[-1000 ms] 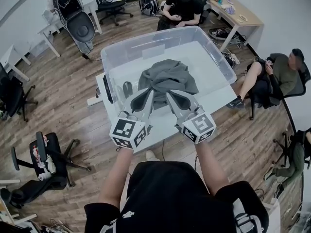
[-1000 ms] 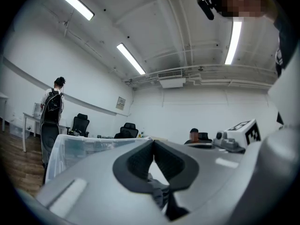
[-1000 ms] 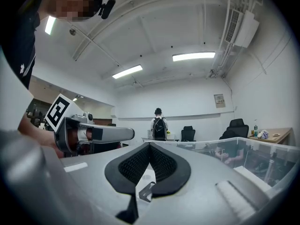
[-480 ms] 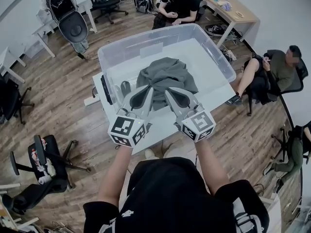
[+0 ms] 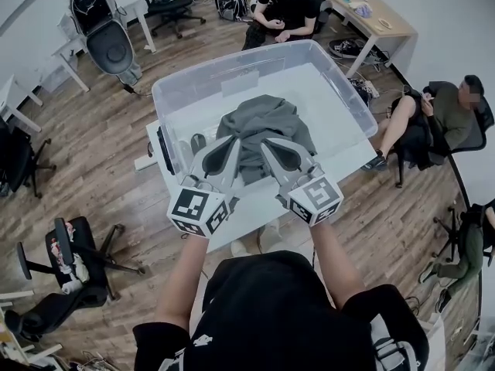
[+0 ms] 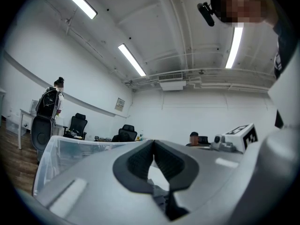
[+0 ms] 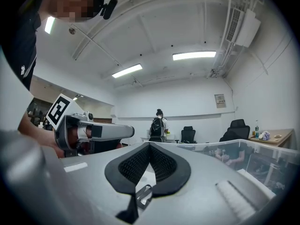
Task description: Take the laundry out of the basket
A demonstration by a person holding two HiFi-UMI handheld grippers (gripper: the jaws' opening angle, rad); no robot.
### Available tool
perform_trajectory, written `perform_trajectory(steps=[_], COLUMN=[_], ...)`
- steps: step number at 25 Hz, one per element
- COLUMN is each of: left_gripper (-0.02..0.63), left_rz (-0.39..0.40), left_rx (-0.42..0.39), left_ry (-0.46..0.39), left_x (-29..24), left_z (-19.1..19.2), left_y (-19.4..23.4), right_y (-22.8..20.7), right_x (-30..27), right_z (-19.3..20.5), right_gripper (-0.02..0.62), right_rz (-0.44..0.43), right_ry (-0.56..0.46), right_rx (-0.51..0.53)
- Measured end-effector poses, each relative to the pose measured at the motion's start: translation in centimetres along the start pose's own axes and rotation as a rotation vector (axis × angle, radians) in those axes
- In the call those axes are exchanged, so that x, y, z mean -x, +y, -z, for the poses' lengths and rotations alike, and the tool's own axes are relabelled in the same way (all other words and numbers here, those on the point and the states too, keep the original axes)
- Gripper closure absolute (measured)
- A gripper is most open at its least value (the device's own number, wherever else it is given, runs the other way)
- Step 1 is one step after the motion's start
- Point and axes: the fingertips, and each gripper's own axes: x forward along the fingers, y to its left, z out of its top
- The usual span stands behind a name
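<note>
Container: a clear plastic basket (image 5: 201, 76) stands open-topped on a white table (image 5: 255, 203); its walls are see-through.
Contents: a grey garment (image 5: 259, 122) lies bunched on the floor of the basket, about mid-width and nearer the front wall than the back; its folds fan out from a gathered top.
Left side: the left gripper (image 5: 234, 143) is held level in front of the person (image 5: 271, 315), pointing away from the body across the basket's front wall; its jaws are clenched, pads meeting tip to tip; its own view shows nothing caught between them.
Right side: the right gripper (image 5: 267, 146) is also level and points the same way; its jaws are likewise pressed together; its own view shows bare pads, with no cloth between them.
Cloth and jaws: from the head view both tips overlap the garment's near edge, the left tip at its left part, the right tip at its right part; whether either tip touches the cloth cannot be told from above; neither gripper view shows the garment, only the basket's rim beyond the jaws.
Spacing: the two grippers sit side by side, tips angled toward each other but apart; the table shows between their bodies.
Room: wooden floor (image 5: 116, 153); seated people (image 5: 290, 10) around.
</note>
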Motion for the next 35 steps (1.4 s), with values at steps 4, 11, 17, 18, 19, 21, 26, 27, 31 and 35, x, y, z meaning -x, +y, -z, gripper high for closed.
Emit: perform_trajectory(steps=[4,11,17,18,19,21,26,27,31,35], left_gripper=[0.598,0.598,0.598,0.598,0.598,0.598,0.598,0.598,0.598,0.598], left_rz=[-0.027,-0.067,-0.091,-0.093,-0.096,-0.102,-0.119,-0.121,-0.101,-0.013], left_rx=[-0.015,-0.017,-0.022,-0.023,-0.022,-0.020,-0.024,-0.029,-0.089,-0.156], left_ry=[-0.005,-0.003,0.009,0.012,0.015,0.021,0.062,0.069,0.071,0.125], left_x=[-1.1,-3.5,-5.7,-6.1,-6.5,-7.2,-9.1,-9.4,-10.6,-12.0], left_z=[-0.4,-0.4,-0.1,0.0,0.1,0.4,1.6,1.8,2.1,3.7], left_y=[0.6,1.9,2.9,3.0,3.1,3.5,4.4,4.5,5.0,4.8], right_y=[-1.4,-3.8,-6.1,-6.5,-6.9,-7.7,-9.9,-10.3,-11.3,-12.4], right_x=[-0.8,-2.7,-4.3,-4.5,-4.7,-5.0,-5.8,-6.0,-6.8,-7.4], right_z=[-0.3,-1.2,-1.7,-1.7,-1.8,-1.9,-1.6,-1.3,0.1,1.7], right_gripper=[0.595,0.595,0.595,0.595,0.595,0.595,0.595,0.595,0.595,0.595], right_rz=[-0.016,-0.057,-0.084,-0.089,-0.094,-0.103,-0.131,-0.140,-0.212,-0.278], right_ry=[-0.003,-0.016,-0.020,-0.021,-0.024,-0.030,-0.014,-0.001,0.061,0.143], right_rx=[0.004,0.016,0.022,0.020,0.016,0.004,0.008,0.017,0.048,0.113])
